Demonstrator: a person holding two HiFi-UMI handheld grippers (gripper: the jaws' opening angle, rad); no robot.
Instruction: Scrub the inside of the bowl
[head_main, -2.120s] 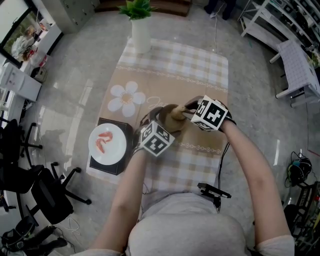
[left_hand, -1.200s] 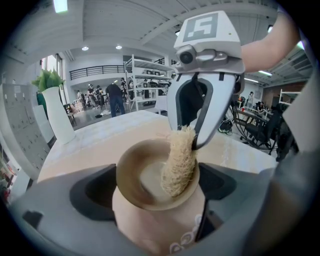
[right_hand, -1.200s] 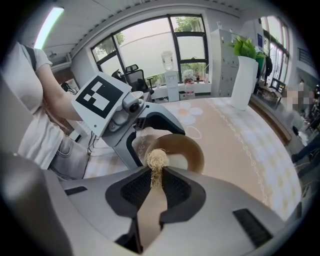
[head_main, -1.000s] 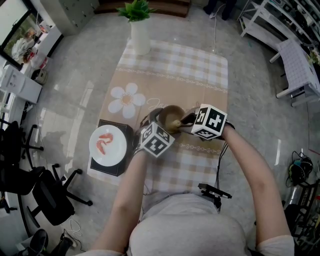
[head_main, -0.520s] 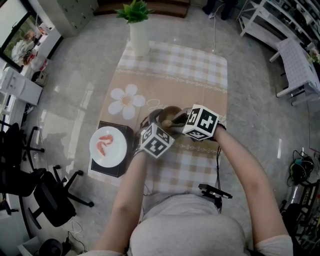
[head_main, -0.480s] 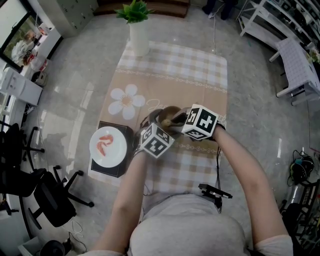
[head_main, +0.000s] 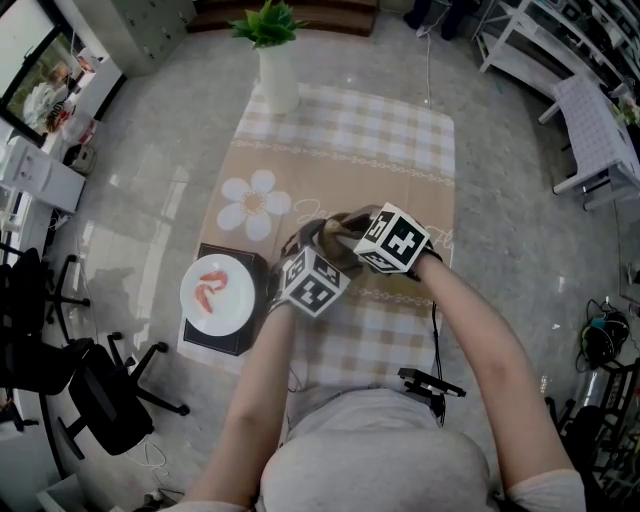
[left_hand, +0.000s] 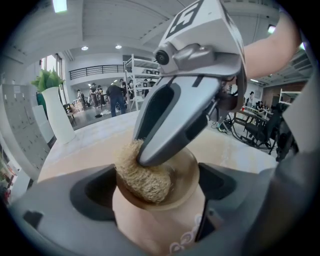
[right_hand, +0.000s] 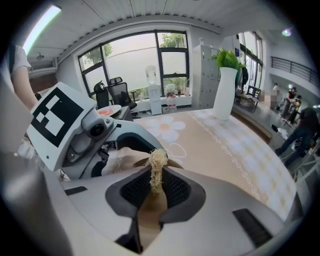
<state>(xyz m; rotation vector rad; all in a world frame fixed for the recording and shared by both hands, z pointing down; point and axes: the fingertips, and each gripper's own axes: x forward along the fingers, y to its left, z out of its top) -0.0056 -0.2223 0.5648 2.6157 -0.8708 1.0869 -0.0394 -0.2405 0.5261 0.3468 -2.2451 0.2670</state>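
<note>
A tan bowl (head_main: 330, 235) with a brown inside is held over the checked tablecloth, with my left gripper (head_main: 315, 250) shut on its body. In the left gripper view the bowl (left_hand: 150, 220) fills the gap between the jaws. A straw-coloured scrubber (left_hand: 142, 175) lies inside the bowl against the left side of its rim. My right gripper (head_main: 352, 226) comes down from the right and is shut on the scrubber (right_hand: 158, 167), pressing it into the bowl (right_hand: 150, 215). The right gripper's fingers (left_hand: 175, 120) hide part of the bowl's inside.
A white vase with a green plant (head_main: 280, 65) stands at the table's far end. A white plate with red food (head_main: 216, 290) rests on a black tray at the left edge. A black device (head_main: 430, 382) lies by the near edge. Office chairs stand on the floor at left.
My right gripper has moved left and up across the bowl, dragging the scrubber round its inside. The left gripper and bowl have stayed in place.
</note>
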